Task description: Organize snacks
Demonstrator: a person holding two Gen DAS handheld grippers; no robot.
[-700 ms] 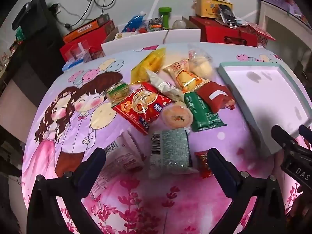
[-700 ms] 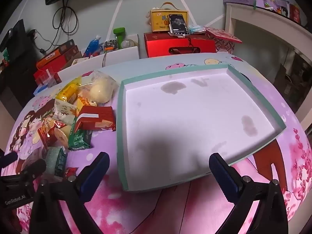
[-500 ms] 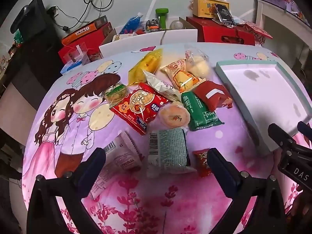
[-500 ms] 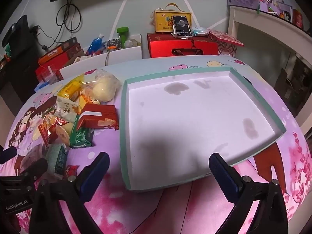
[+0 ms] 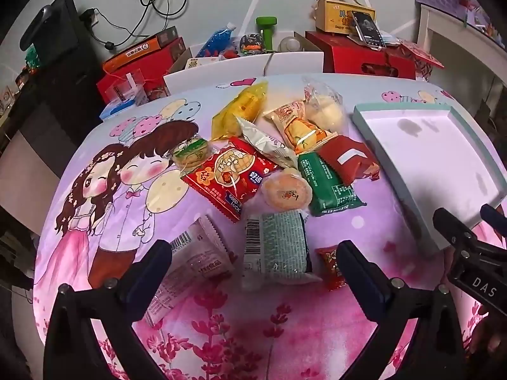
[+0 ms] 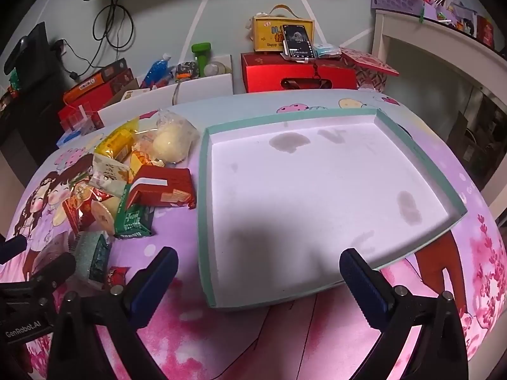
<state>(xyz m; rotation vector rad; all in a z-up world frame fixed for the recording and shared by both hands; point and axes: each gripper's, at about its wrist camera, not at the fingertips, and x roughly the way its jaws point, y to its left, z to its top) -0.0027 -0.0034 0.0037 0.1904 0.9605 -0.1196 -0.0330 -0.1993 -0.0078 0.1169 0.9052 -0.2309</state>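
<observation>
A pile of snack packets lies on the cartoon-print tablecloth: a grey-green barcode packet (image 5: 275, 248), a red square packet (image 5: 229, 174), a green packet (image 5: 328, 183), a dark red packet (image 5: 348, 158), a yellow packet (image 5: 240, 110). An empty white tray with a teal rim (image 6: 206, 190) sits to their right. My left gripper (image 5: 253, 269) is open and empty, just short of the grey-green packet. My right gripper (image 6: 258, 272) is open and empty over the tray's near edge.
A white-pink packet (image 5: 196, 259) lies by my left finger, a small red candy (image 5: 329, 262) by the other. Red boxes (image 6: 298, 72), a phone, bottles and cables stand behind the table. A white shelf (image 6: 443, 50) stands at the right.
Both grippers have drawn back and risen slightly, so the snacks and tray sit a little farther off. Nothing was picked up or moved.
</observation>
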